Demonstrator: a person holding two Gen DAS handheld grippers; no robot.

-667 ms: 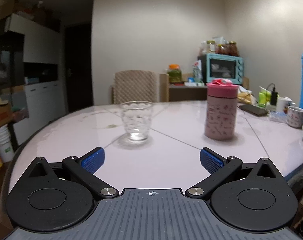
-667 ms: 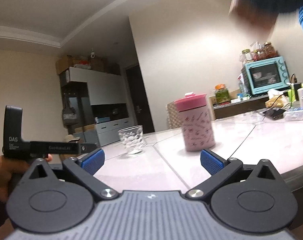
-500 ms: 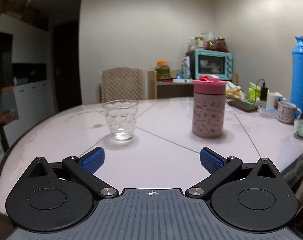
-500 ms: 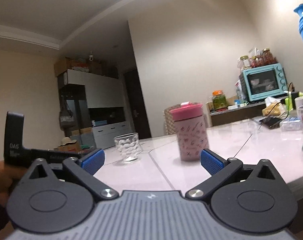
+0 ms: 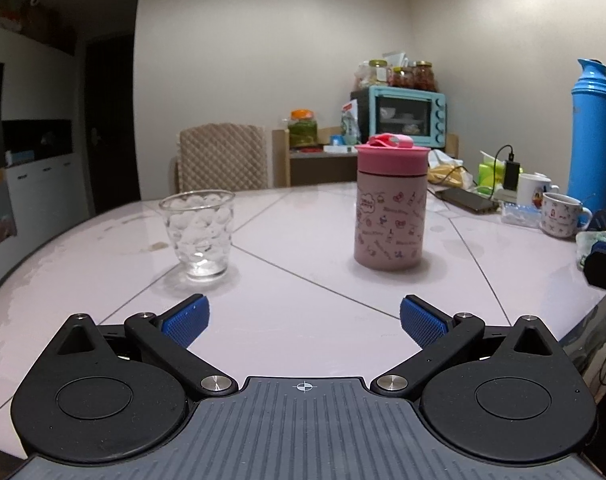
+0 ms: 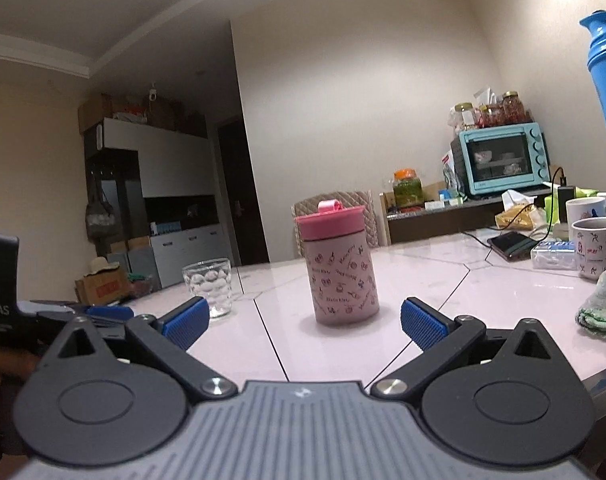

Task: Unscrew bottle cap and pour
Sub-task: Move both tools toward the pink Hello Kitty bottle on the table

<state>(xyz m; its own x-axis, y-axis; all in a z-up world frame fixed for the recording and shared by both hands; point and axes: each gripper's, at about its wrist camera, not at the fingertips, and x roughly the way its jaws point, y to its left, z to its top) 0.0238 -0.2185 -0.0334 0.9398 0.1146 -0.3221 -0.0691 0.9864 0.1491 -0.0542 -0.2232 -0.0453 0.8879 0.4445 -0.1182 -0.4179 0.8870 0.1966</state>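
Pink bottle (image 5: 390, 212) upright on pale tabletop (image 5: 303, 280), pink cap (image 5: 391, 155) on. Clear glass (image 5: 198, 236) upright to its left, well apart. Left gripper (image 5: 302, 318) at near tabletop edge, fingers (image 5: 186, 318) spread wide, released, holding nothing. Right gripper (image 6: 302, 318) facing bottle (image 6: 341, 268), fingers (image 6: 422, 325) likewise spread, released, bottle beyond them, untouched. Mugs (image 5: 563, 215), blue thermos (image 5: 595, 136) at right; green cloth (image 6: 601, 306) near right edge.

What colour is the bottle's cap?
Bright pink cap on a paler pink printed bottle; clearest in left wrist view.
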